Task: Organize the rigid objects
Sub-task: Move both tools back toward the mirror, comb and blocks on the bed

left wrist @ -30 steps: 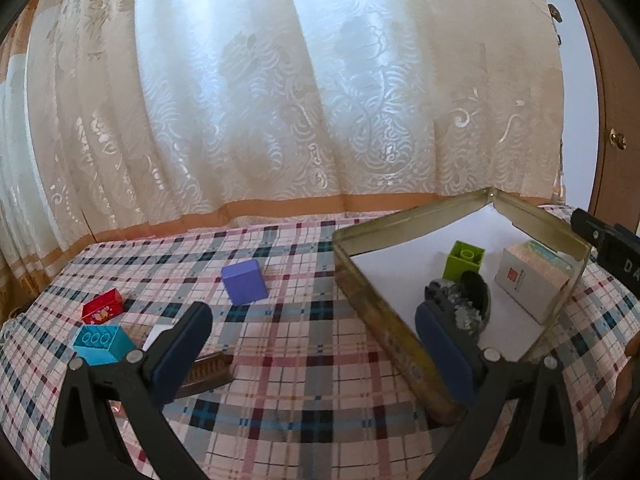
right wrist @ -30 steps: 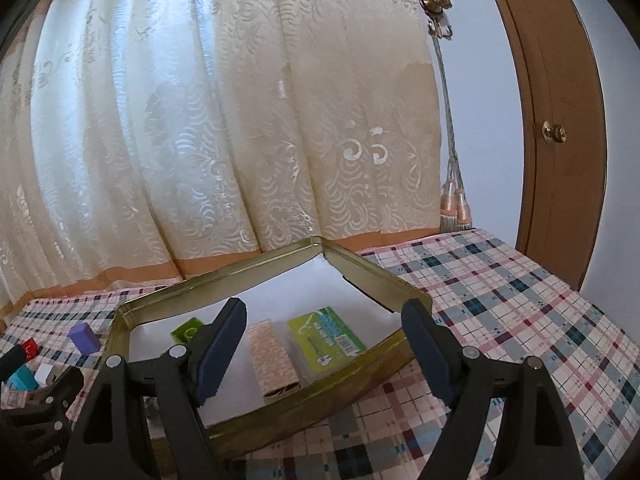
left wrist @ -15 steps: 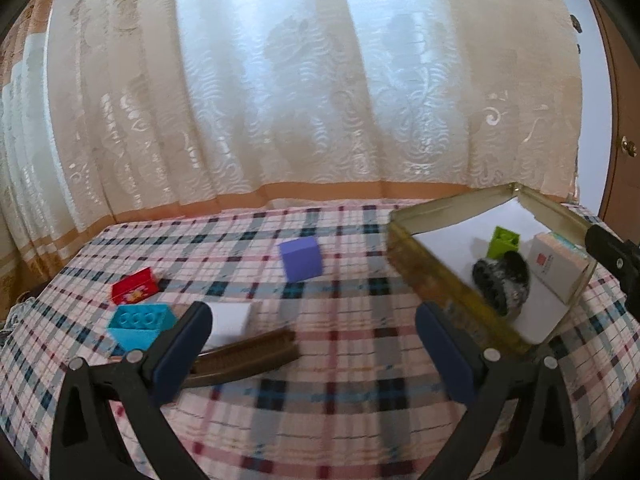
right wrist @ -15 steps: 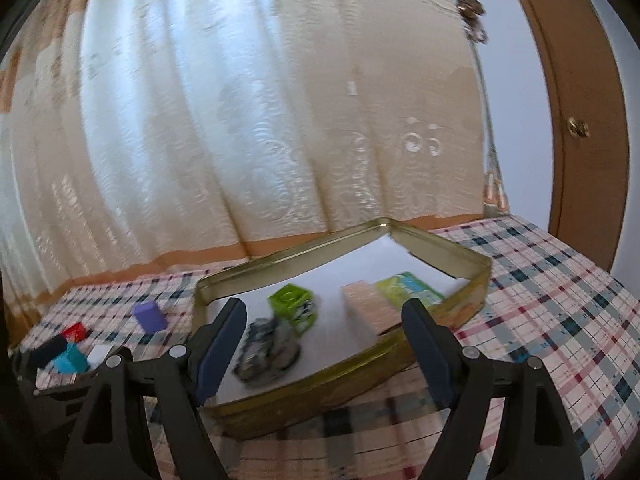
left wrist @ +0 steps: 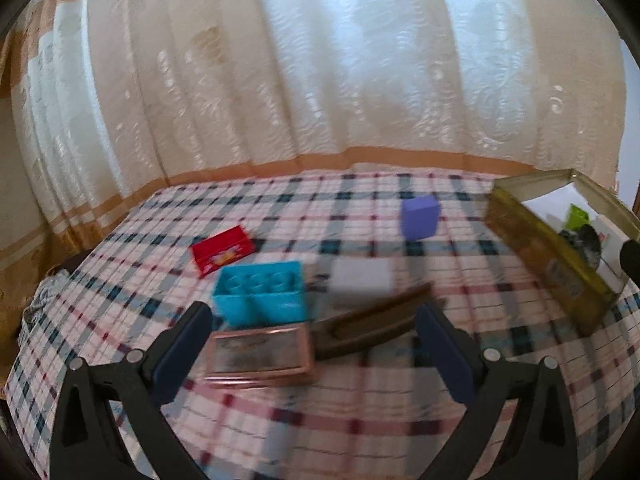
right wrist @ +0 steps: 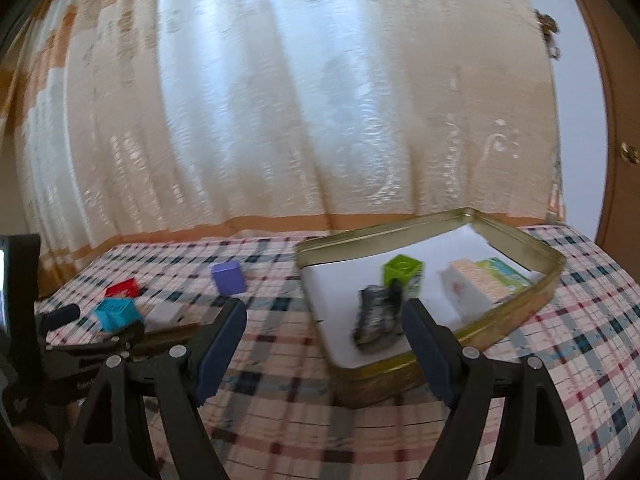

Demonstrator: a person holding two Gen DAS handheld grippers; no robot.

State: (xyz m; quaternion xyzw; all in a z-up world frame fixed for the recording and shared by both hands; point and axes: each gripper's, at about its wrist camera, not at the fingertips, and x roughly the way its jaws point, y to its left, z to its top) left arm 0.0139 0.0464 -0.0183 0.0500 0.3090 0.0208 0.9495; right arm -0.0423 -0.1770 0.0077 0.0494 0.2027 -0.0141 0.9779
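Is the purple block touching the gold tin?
Apart. The right wrist view shows plaid cloth between the purple block and the gold tin; the left wrist view shows the same gap.

I'm in a lived-in room of a home. A patterned lace curtain (left wrist: 320,80) hangs behind my table's plaid cloth (left wrist: 360,400), and a wooden door (right wrist: 616,120) with a brass knob (right wrist: 630,154) stands alongside.

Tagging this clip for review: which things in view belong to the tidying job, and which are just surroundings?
Job:
- gold tin tray
- in it: green block, dark bundle, pale box
- loose: purple block, red box, blue brick, white block, brown strip, copper-framed case
- left tool, right tool, both open and empty

Surroundings:
- plaid cloth
- lace curtain
- wooden door
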